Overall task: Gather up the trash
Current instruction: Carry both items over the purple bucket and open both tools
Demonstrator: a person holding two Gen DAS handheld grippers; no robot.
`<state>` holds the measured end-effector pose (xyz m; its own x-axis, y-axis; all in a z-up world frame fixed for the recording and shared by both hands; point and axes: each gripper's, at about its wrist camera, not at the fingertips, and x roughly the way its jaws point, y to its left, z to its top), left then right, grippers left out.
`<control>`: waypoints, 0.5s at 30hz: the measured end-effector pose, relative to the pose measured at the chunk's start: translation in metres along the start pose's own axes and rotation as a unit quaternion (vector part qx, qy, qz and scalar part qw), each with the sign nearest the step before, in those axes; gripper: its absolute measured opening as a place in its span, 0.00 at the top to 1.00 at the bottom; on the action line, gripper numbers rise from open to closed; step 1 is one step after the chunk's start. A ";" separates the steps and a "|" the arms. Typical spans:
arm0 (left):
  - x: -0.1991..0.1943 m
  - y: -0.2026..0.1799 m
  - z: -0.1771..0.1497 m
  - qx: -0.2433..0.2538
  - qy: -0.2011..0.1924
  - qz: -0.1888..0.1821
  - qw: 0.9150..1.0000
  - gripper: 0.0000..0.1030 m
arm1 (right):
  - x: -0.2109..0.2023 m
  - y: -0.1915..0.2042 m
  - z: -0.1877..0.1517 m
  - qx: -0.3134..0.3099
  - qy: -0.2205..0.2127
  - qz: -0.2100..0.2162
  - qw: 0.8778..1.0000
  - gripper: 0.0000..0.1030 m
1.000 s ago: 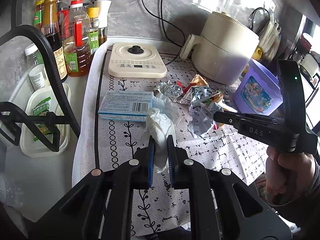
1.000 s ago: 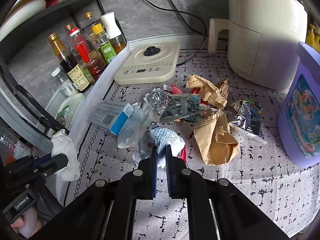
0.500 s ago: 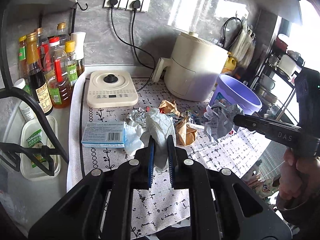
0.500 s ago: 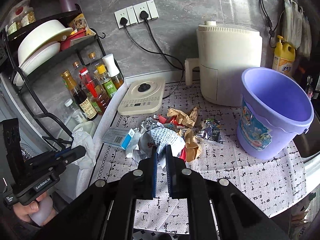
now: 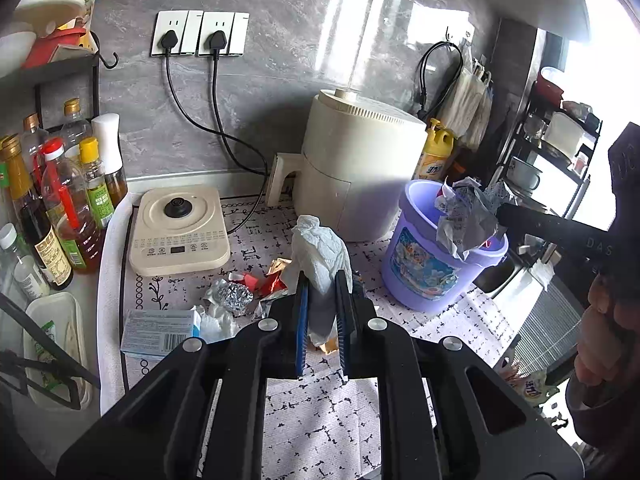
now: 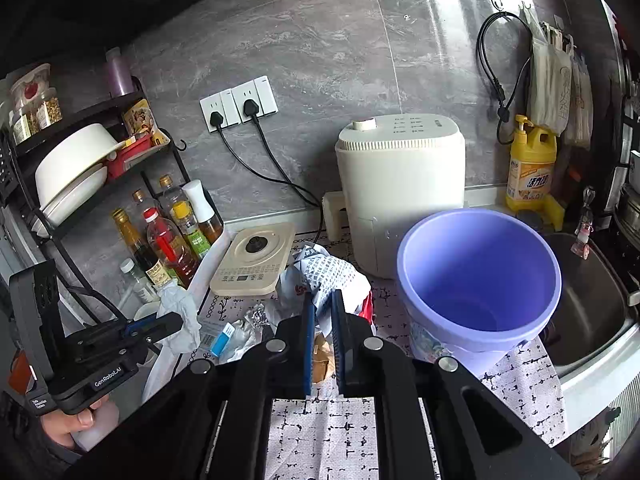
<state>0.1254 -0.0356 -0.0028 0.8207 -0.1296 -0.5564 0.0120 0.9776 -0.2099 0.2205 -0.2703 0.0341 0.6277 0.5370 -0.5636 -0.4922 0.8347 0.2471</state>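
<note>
Carry-to-bin step: left gripper (image 5: 321,294) jaws clamped a white tissue (image 5: 320,248) above the counter, right gripper (image 6: 322,312) jaws pinched a printed wrapper (image 6: 328,272) beside the purple bucket (image 6: 480,240); next, release over it.

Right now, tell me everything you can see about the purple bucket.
The purple bucket is a round, smooth plastic pail with a thick rolled rim and a colourful picture label on its side. It stands upright on the patterned mat, beside the cream air fryer and next to the sink. Its inside looks empty. The right gripper holds crumpled wrapper trash at its rim.
</note>
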 end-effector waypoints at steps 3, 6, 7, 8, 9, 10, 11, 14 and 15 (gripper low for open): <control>0.015 -0.020 0.013 0.013 -0.001 0.001 1.000 0.88 | -0.004 -0.027 0.013 0.003 -0.015 -0.006 1.000 0.91; 0.026 -0.039 0.025 0.021 -0.005 0.005 1.000 0.88 | -0.004 -0.055 0.022 0.004 -0.023 -0.014 1.000 0.91; 0.030 -0.046 0.029 0.025 -0.006 0.008 1.000 0.88 | -0.004 -0.065 0.025 0.007 -0.026 -0.013 1.000 0.91; 0.034 -0.053 0.032 0.028 -0.007 0.010 1.000 0.88 | -0.004 -0.075 0.029 0.011 -0.028 -0.012 0.999 0.91; 0.038 -0.059 0.036 0.030 -0.008 0.012 0.999 0.88 | -0.002 -0.084 0.033 0.014 -0.030 -0.012 0.999 0.91; 0.042 -0.065 0.039 0.032 -0.009 0.014 0.999 0.88 | -0.001 -0.093 0.036 0.018 -0.033 -0.010 0.999 0.91; 0.046 -0.072 0.042 0.035 -0.009 0.016 0.999 0.88 | 0.000 -0.101 0.040 0.021 -0.035 -0.008 0.999 0.91; 0.059 -0.091 0.051 0.037 -0.009 0.020 0.999 0.88 | 0.004 -0.123 0.048 0.020 -0.043 0.002 0.999 0.88; 0.064 -0.097 0.053 0.037 -0.008 0.021 0.999 0.88 | 0.005 -0.130 0.051 0.022 -0.046 0.005 0.999 0.76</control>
<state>0.2073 -0.1295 0.0248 0.8305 -0.0869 -0.5502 0.0203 0.9918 -0.1260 0.3182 -0.3698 0.0390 0.6762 0.5526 -0.4871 -0.4733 0.8326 0.2875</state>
